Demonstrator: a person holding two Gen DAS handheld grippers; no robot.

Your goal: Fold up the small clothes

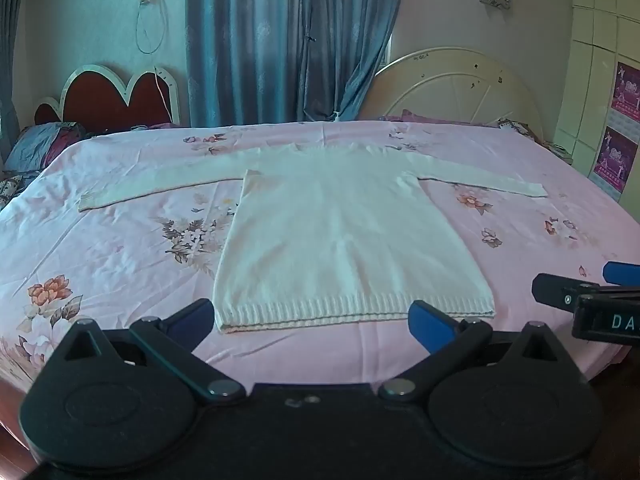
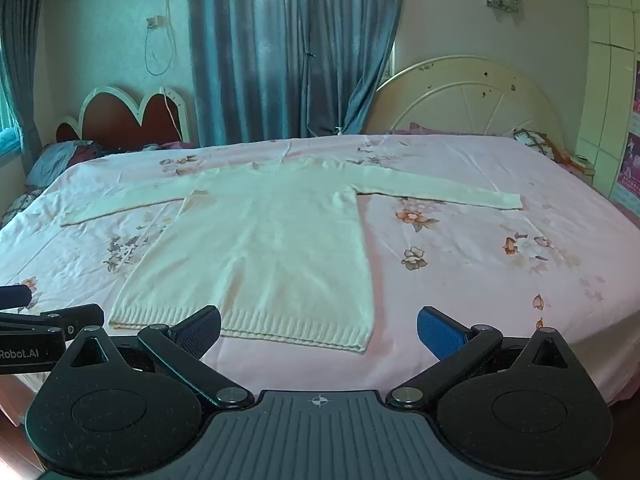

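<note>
A white knit sweater [image 1: 336, 232] lies flat on the pink flowered bed sheet [image 1: 112, 248], hem toward me, both long sleeves spread out sideways. My left gripper [image 1: 312, 322] stands wide open just short of the ribbed hem, blue pads apart, nothing between them. In the right wrist view the same sweater [image 2: 264, 248] sits left of centre. My right gripper [image 2: 318, 332] is also wide open over the hem's right corner, holding nothing. Each gripper shows at the edge of the other's view: the right one [image 1: 592, 292] and the left one [image 2: 36, 316].
The bed [image 2: 500, 280] fills the middle ground, with its front edge just below the grippers. Pillows [image 1: 44, 144] lie at the far left, headboards [image 1: 452, 88] and blue curtains [image 1: 280, 40] stand behind. A tiled wall with posters [image 1: 616, 120] is on the right.
</note>
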